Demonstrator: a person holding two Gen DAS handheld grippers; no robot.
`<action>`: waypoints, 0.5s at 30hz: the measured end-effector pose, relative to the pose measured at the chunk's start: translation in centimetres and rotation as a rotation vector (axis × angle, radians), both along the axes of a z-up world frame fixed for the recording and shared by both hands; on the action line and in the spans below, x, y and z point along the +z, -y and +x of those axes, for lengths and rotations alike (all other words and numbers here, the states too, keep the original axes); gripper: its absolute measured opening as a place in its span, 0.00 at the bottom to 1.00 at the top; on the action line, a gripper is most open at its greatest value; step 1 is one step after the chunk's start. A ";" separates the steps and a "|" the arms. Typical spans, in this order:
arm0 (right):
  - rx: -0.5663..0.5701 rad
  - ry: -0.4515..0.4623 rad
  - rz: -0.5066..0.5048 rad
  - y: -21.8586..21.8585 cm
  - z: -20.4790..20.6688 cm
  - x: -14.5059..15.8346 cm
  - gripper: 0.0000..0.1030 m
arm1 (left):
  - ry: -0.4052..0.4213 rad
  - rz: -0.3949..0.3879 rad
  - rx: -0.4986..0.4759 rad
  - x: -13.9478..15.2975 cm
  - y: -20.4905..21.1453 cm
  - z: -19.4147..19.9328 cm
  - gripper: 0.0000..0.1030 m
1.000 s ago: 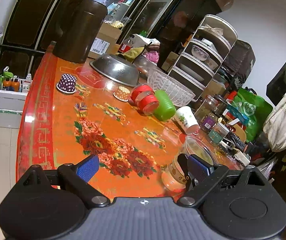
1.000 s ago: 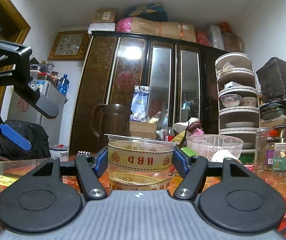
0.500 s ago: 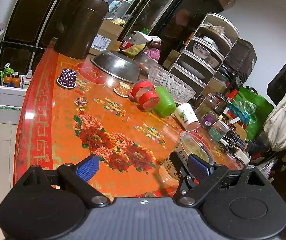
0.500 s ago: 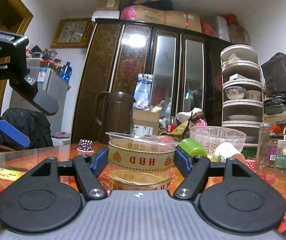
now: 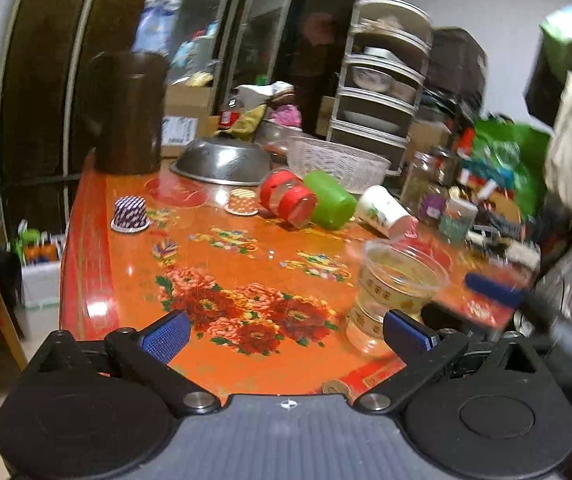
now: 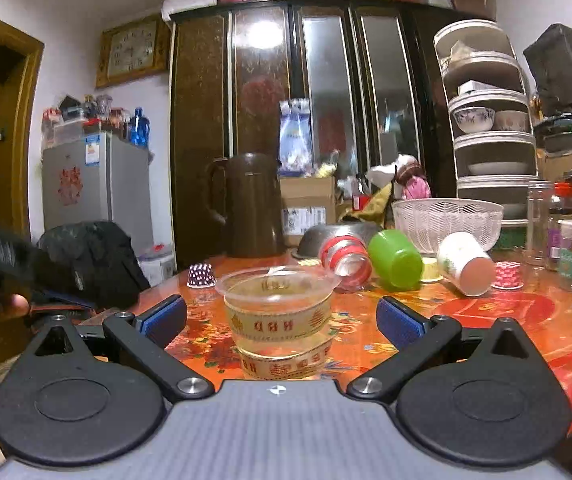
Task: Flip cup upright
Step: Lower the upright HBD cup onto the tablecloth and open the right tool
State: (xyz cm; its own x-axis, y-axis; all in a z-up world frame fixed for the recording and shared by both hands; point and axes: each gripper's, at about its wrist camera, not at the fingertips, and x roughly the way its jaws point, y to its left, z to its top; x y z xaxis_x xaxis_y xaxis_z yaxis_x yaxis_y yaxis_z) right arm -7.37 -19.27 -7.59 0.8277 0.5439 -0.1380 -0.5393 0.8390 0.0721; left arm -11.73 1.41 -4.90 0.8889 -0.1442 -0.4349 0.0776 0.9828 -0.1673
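Observation:
A clear plastic cup [image 6: 277, 312] with a gold patterned band stands upright, mouth up, on the red flowered table [image 6: 526, 328]. My right gripper [image 6: 282, 320] is open, its blue pads on either side of the cup and apart from it. The cup also shows in the left wrist view [image 5: 396, 288], just beyond the right pad. My left gripper [image 5: 286, 334] is open and empty above the table's near edge. Farther back a red-banded cup [image 6: 346, 258], a green cup [image 6: 396, 258] and a white paper cup [image 6: 464, 262] lie on their sides.
A brown jug [image 6: 246, 206], a steel bowl [image 5: 222, 162] and a clear basket [image 6: 446, 222] stand at the table's back. Small foil cupcake cups [image 5: 130, 214] sit upside down on the left. Jars [image 6: 554, 224] crowd the right side. A fridge [image 6: 94, 182] stands left.
My right gripper has opened and let go of the clear cup, which now stands on the table. The left gripper has swung lower and to the right, with motion blur.

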 end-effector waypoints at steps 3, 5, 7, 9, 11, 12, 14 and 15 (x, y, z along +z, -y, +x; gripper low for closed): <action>-0.051 -0.107 -0.112 0.7 -0.3 2.7 0.99 | 0.019 0.033 -0.001 1.4 0.8 -1.2 1.00; -0.087 -0.195 -0.135 1.6 -0.7 4.6 0.99 | 0.014 0.041 0.005 2.5 1.3 -2.0 1.00; -0.071 -0.267 -0.103 3.0 -1.4 6.2 0.99 | 0.003 0.041 0.006 3.6 1.7 -2.8 1.00; -0.048 -0.304 -0.061 4.4 -2.5 7.2 0.99 | 0.002 0.031 -0.010 4.5 2.2 -3.7 1.00; -0.072 -0.289 -0.076 5.1 -3.9 7.9 0.99 | -0.006 0.019 -0.032 5.3 2.7 -4.3 1.00; -0.093 -0.280 -0.088 5.3 -4.1 8.3 0.99 | -0.005 0.010 -0.040 5.7 2.9 -4.6 1.00; -0.113 -0.282 -0.094 5.6 -4.5 8.7 0.99 | -0.012 0.016 -0.037 6.1 3.5 -5.0 1.00; -0.106 -0.288 -0.094 5.7 -4.5 8.8 0.99 | -0.003 0.017 -0.034 6.3 3.8 -5.3 1.00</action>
State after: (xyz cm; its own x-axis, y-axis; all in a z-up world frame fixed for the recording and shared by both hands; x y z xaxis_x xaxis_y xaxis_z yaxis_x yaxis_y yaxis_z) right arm -11.90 -25.00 1.22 0.7985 0.4307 -0.4207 -0.4175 0.8996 0.1285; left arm -16.99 -2.37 1.37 0.8824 -0.1664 -0.4401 0.1101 0.9824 -0.1506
